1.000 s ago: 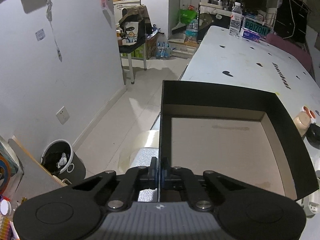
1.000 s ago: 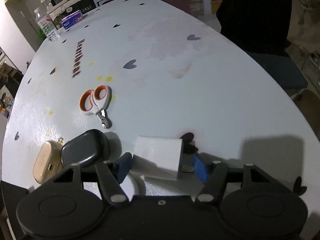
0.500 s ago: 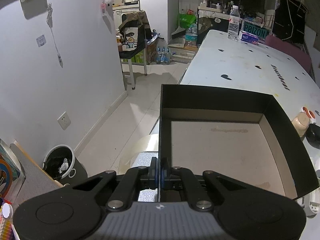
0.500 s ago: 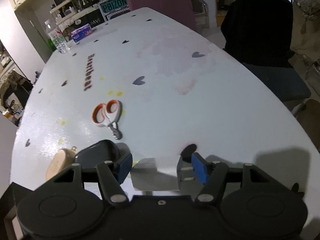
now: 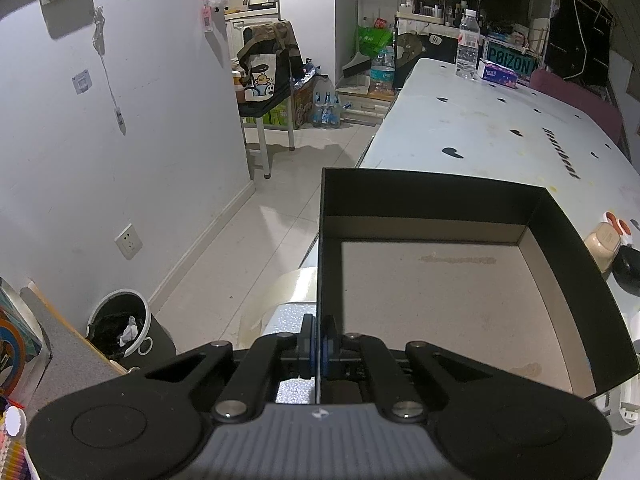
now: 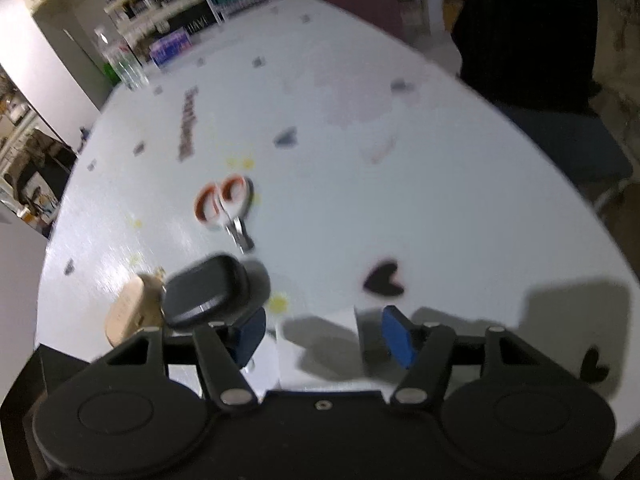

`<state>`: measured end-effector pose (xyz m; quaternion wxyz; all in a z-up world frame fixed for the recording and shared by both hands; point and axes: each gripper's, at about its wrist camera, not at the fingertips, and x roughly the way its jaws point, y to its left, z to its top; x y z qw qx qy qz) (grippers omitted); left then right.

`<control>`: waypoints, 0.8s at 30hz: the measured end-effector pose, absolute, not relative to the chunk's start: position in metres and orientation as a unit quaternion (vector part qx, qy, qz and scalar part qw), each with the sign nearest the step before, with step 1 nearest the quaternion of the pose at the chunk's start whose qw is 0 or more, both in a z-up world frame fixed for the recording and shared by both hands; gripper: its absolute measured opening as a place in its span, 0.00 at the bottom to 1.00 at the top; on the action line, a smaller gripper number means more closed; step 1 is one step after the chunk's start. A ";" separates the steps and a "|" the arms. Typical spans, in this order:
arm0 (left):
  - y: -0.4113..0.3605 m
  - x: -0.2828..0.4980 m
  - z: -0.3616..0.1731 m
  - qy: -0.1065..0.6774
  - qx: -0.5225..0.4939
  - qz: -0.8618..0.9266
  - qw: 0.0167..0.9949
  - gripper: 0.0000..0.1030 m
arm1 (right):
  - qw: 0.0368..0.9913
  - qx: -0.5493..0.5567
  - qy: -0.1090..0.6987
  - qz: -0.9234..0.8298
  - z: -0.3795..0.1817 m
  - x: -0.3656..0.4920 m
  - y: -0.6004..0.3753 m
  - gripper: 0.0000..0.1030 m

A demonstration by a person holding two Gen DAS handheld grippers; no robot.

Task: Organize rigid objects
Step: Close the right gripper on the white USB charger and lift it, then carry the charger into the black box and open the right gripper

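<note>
my left gripper (image 5: 319,346) is pinched shut on the near wall of the empty black cardboard box (image 5: 436,300) at the table edge, while my right gripper (image 6: 320,336) grips the white rectangular block (image 6: 320,344) between half-spread jaws, which could slip in transit.

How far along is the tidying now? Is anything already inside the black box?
Done: nothing yet; the black box is empty. In hand: the left claw is shut on the box wall, and the right claw seems to hold a white block. Left: the scissors, a black case and a beige case lie on the table.
</note>
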<state>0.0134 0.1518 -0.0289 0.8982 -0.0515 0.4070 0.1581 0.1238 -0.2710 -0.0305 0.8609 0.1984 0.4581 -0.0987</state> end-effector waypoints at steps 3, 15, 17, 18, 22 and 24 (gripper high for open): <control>0.152 0.014 -0.029 0.407 -0.048 0.159 0.898 0.03 | 0.866 0.182 0.456 -0.095 -0.028 0.125 -0.267 0.62; 0.152 0.014 -0.029 0.407 -0.045 0.159 0.898 0.03 | 0.849 0.126 0.507 -0.082 -0.047 0.137 -0.246 0.57; 0.150 0.014 -0.028 0.406 -0.043 0.159 0.899 0.03 | 0.852 0.104 0.506 -0.083 -0.048 0.137 -0.240 0.57; 0.150 0.014 -0.028 0.405 -0.042 0.159 0.899 0.03 | 0.854 0.096 0.504 -0.084 -0.048 0.137 -0.237 0.54; 0.149 0.014 -0.027 0.405 -0.041 0.159 0.899 0.03 | 0.855 0.097 0.502 -0.086 -0.046 0.135 -0.240 0.49; 0.149 0.014 -0.027 0.405 -0.042 0.159 0.900 0.03 | 0.854 0.105 0.502 -0.085 -0.046 0.134 -0.242 0.49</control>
